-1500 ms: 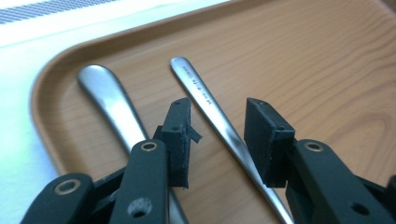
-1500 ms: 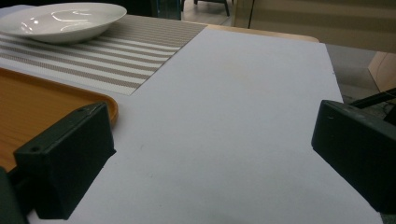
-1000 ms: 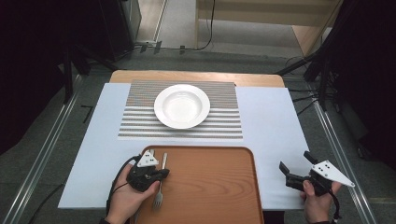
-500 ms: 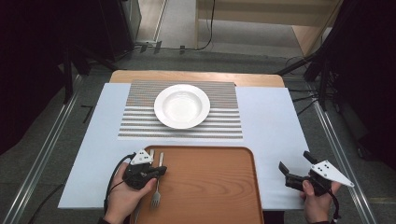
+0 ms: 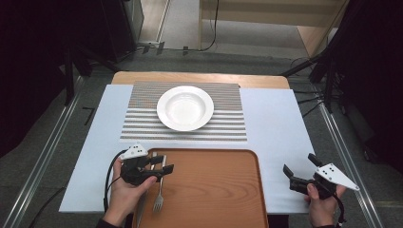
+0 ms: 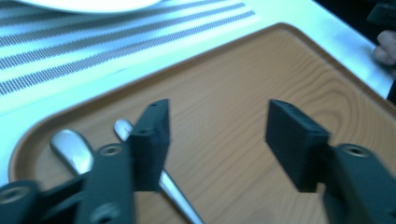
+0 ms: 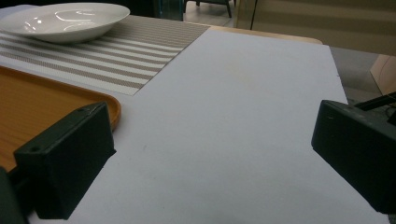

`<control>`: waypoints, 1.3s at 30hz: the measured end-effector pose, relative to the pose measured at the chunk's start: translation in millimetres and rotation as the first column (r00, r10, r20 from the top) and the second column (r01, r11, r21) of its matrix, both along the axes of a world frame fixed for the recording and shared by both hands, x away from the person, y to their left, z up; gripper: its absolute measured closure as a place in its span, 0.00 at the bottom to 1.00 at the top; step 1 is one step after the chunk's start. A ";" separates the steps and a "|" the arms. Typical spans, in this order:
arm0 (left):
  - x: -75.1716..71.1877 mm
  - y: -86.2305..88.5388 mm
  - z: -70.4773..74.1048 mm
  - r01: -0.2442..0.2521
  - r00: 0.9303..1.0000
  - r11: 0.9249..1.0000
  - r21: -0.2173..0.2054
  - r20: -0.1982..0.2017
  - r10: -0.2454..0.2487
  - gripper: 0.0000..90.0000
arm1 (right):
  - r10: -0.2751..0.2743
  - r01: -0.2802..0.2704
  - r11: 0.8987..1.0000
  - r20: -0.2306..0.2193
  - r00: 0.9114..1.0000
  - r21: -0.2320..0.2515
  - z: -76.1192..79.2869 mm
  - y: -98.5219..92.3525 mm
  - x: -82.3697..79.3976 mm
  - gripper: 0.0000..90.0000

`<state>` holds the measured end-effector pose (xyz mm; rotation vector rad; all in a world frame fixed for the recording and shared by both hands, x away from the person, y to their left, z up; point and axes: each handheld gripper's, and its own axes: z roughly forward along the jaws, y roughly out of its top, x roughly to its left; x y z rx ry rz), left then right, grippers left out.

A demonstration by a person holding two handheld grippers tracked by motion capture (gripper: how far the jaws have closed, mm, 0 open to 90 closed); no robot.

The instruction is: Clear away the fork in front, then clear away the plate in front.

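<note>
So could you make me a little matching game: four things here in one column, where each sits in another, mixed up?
Things:
1. plate
2. fork
3. left gripper
4. right gripper

Places:
A. over the white sheet, right of the tray
B. on the striped mat
C. lying on the tray
D. open above the tray's left end

Pairs: 1-B, 2-C, 3-D, 4-A

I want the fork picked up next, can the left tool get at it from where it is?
Probably yes. The left tool hovers open right over the fork on the tray, nothing lying between them.
</note>
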<state>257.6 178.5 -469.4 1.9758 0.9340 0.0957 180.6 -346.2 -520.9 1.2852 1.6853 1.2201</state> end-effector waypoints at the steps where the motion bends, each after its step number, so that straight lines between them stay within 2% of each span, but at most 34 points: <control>1: 1.4 -0.1 1.1 0.001 1.000 1.000 -0.001 -0.001 -0.001 0.36 | 0.001 -0.001 1.000 0.001 1.000 0.001 -0.1 -0.1 0.0 0.00; 3: 4.3 0.0 2.7 -0.010 1.000 1.000 0.000 0.002 0.010 0.27 | 0.001 -0.001 1.000 0.003 1.000 0.001 -0.2 -0.2 0.1 0.00; 6: 8.3 1.6 3.7 -0.010 1.000 0.999 -0.040 -0.002 0.010 0.11 | 0.002 -0.002 1.000 0.004 1.000 0.002 -0.3 -0.1 0.2 0.00; 8: 9.6 2.1 4.3 -0.009 1.000 0.999 -0.049 0.004 0.009 0.09 | 0.002 -0.002 1.000 0.003 1.000 0.003 -0.4 0.2 0.4 0.00; 10: 11.8 2.5 5.0 0.011 1.000 0.998 -0.066 0.000 -0.011 0.00 | 0.003 -0.003 1.000 0.001 1.000 0.003 -0.4 0.4 0.5 0.00; 13: 13.4 3.4 7.8 0.012 1.000 0.997 -0.081 0.016 -0.011 0.00 | 0.003 -0.003 1.000 0.003 1.000 0.006 -0.4 0.0 0.9 0.00; 18: 18.4 4.4 14.3 -0.007 1.000 0.997 -0.078 0.026 0.009 0.00 | 0.004 -0.004 1.000 0.003 1.000 0.007 -0.4 0.0 1.0 0.00; 22: 23.0 5.3 19.9 -0.002 0.999 0.997 -0.078 0.035 0.005 0.00 | 0.004 -0.004 1.000 0.003 1.000 0.008 -0.4 -0.1 1.0 0.00; 30: 33.2 4.7 27.2 0.004 0.999 0.996 -0.089 0.034 -0.001 0.00 | 0.009 -0.009 1.000 0.006 1.000 0.009 -0.7 -0.5 1.1 0.00; 39: 48.5 3.6 35.8 -0.016 0.999 0.995 -0.100 0.038 0.020 0.00 | 0.013 -0.013 1.000 0.010 1.000 0.012 -0.7 -1.0 1.0 0.00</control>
